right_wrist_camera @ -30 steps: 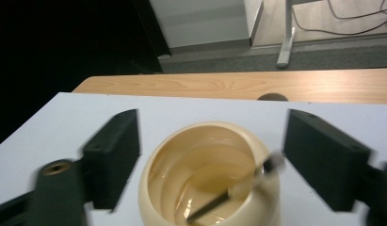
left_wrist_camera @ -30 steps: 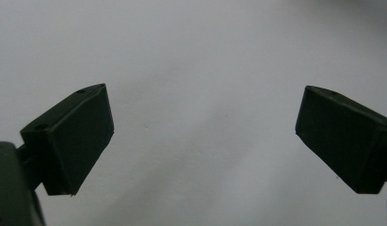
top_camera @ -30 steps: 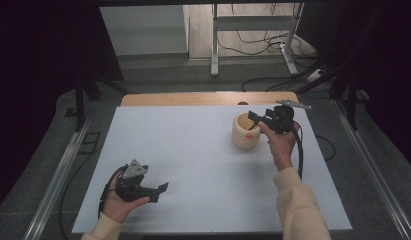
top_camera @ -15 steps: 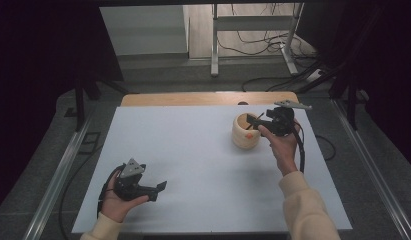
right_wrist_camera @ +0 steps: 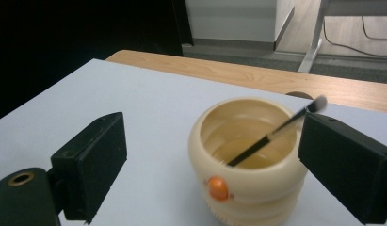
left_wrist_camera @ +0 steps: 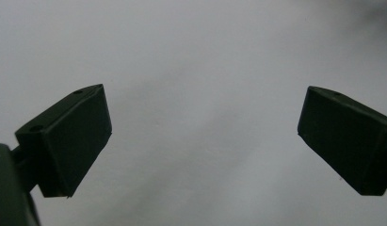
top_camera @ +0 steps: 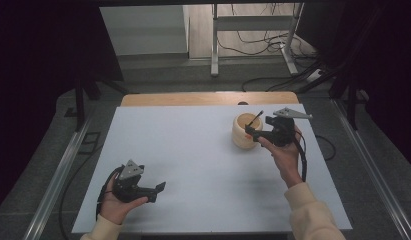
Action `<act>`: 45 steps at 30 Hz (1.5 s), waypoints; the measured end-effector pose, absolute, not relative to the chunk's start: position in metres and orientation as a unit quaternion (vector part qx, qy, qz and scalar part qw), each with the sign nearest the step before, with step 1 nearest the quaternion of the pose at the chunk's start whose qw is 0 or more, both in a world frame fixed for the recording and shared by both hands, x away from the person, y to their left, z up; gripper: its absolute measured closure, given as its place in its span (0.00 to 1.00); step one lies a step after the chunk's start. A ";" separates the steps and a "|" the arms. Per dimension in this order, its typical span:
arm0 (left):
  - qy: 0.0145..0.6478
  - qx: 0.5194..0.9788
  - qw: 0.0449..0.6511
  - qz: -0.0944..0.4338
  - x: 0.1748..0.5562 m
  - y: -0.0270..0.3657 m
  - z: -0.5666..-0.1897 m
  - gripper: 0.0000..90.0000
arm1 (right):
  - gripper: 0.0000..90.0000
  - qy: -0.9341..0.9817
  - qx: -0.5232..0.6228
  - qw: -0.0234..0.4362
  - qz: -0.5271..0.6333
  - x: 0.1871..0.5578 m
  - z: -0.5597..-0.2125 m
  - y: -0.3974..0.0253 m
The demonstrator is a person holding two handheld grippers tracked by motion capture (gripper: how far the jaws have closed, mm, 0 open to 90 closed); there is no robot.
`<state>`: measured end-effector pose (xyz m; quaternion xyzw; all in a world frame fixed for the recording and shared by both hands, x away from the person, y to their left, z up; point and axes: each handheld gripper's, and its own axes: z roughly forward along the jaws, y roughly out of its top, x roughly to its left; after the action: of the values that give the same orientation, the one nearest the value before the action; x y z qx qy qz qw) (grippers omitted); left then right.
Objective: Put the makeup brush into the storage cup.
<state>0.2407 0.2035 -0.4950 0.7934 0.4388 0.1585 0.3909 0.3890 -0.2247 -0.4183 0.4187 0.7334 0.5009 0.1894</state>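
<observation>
With our right tool (right_wrist_camera: pixel 214 165) spread wide just short of the cream pot (right_wrist_camera: pixel 250 160) holding the slanted brush (right_wrist_camera: pixel 271 136), we keep level, while our left tool (left_wrist_camera: pixel 203 141) idles open, well away from that pot.

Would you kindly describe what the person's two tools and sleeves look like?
Both the left tool and the right tool are black, each with two blocky jaws and a grey three-cornered plate on top. A black cable trails from the right one. The sleeves are cream.
</observation>
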 end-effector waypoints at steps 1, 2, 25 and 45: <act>0.437 0.795 0.388 0.159 0.241 0.203 -0.496 0.04 | 0.10 0.736 0.415 0.190 0.500 0.384 -0.419 -0.225; 0.437 0.796 0.388 0.159 0.240 0.203 -0.496 0.04 | 0.10 0.739 0.412 0.192 0.498 0.380 -0.420 -0.226; 0.440 0.795 0.386 0.159 0.242 0.204 -0.499 0.04 | 0.13 0.773 0.395 0.154 0.472 0.330 -0.473 -0.259; 0.442 0.791 0.392 0.161 0.241 0.206 -0.502 0.04 | 0.15 0.794 0.390 0.151 0.442 0.301 -0.487 -0.294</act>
<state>0.2409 0.2064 -0.5021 0.7906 0.4417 0.1610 0.3924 0.3010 -0.2936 -0.4870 0.3896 0.7935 0.4424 0.1511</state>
